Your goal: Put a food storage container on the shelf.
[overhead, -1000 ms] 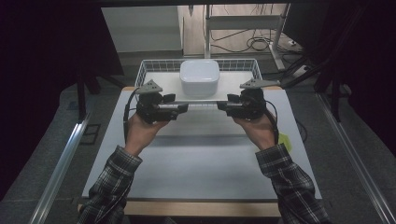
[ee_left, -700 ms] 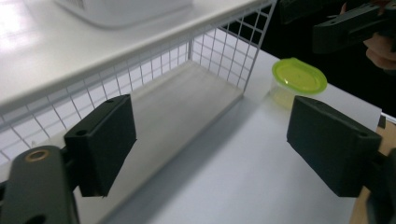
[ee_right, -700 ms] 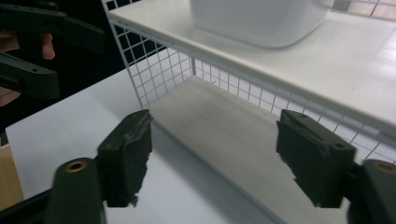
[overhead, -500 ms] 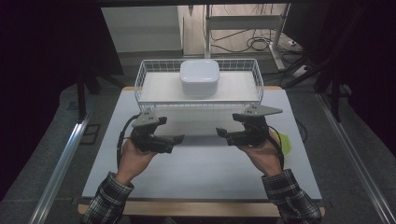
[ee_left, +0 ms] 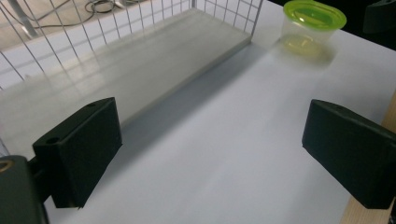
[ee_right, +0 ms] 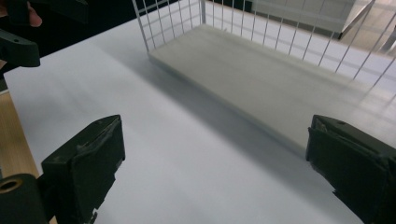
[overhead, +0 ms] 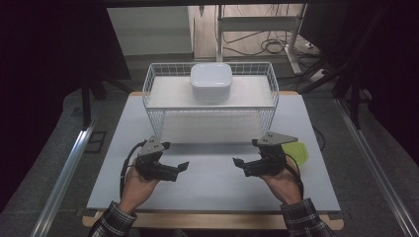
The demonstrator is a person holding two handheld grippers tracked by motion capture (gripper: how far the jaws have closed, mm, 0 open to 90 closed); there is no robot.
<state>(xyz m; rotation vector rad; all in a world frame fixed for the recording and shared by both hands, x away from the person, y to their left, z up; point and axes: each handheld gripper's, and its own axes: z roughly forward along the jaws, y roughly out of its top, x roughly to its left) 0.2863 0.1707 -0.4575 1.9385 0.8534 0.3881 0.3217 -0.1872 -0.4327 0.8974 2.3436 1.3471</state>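
Note:
A white square container (overhead: 211, 81) with rounded corners sits on the pale board of a white wire basket (overhead: 148, 94) at the far middle of the table. My left gripper (overhead: 175, 155) hovers over the white mat in front of the basket's left corner, open and empty. My right gripper (overhead: 245, 152) mirrors it in front of the right corner, also open and empty. In the left gripper view the jaws of the left gripper (ee_left: 210, 154) stand wide apart over bare mat. The right gripper (ee_right: 215, 168) looks the same in its own view, facing the basket's board (ee_right: 261, 79).
A small clear tub with a green lid (overhead: 298, 150) stands on the mat just right of my right hand, and shows again as the green-lidded tub (ee_left: 314, 21). The white mat (overhead: 212, 182) ends at a wooden table edge (overhead: 212, 219) near me. Dark stands and cables lie beyond the table.
Both grippers have drawn back from the basket's front rim beside the white container toward my side of the table. The container has stayed in place.

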